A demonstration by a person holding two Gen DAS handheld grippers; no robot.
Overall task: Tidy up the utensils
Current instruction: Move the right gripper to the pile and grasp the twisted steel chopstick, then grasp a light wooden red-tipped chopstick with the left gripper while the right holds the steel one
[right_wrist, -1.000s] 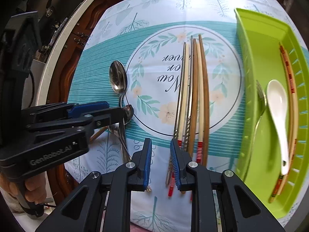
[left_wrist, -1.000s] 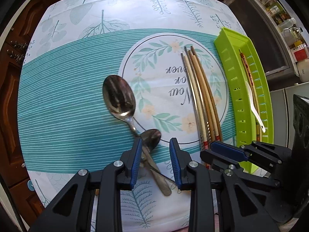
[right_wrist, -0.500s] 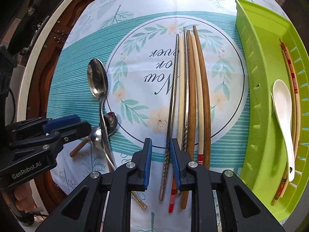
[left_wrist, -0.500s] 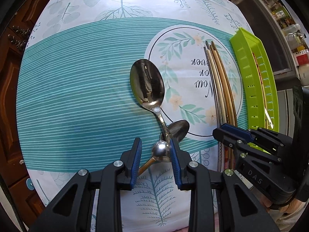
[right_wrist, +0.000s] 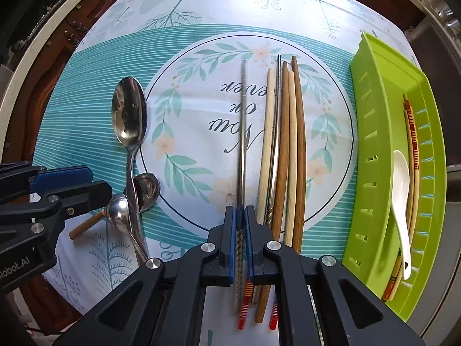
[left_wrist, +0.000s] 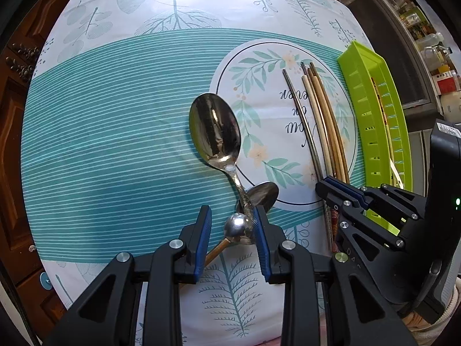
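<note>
My right gripper [right_wrist: 240, 216] points straight down, its jaws closing on a thin metal chopstick [right_wrist: 243, 132] that lies a little left of the bunch of wooden and bamboo chopsticks [right_wrist: 288, 144]. The pads press on the chopstick's twisted end. My left gripper [left_wrist: 232, 222] stands open over a small steel spoon with a wooden handle [left_wrist: 236, 226]; its bowl sits between the pads, close to the right one. A large steel spoon [left_wrist: 214, 132] and another small spoon [left_wrist: 263, 194] cross it.
A lime green slotted tray [right_wrist: 371, 144] stands at the right on the patterned cloth [left_wrist: 115, 144]. It holds a white ceramic spoon [right_wrist: 402, 190] and red-striped chopsticks [right_wrist: 412, 132]. Dark wooden cabinet fronts border the table on the left.
The right gripper's jaws came together on the metal chopstick, which now lies apart from the bunch. The left gripper shifted over the small wooden-handled spoon and then stayed.
</note>
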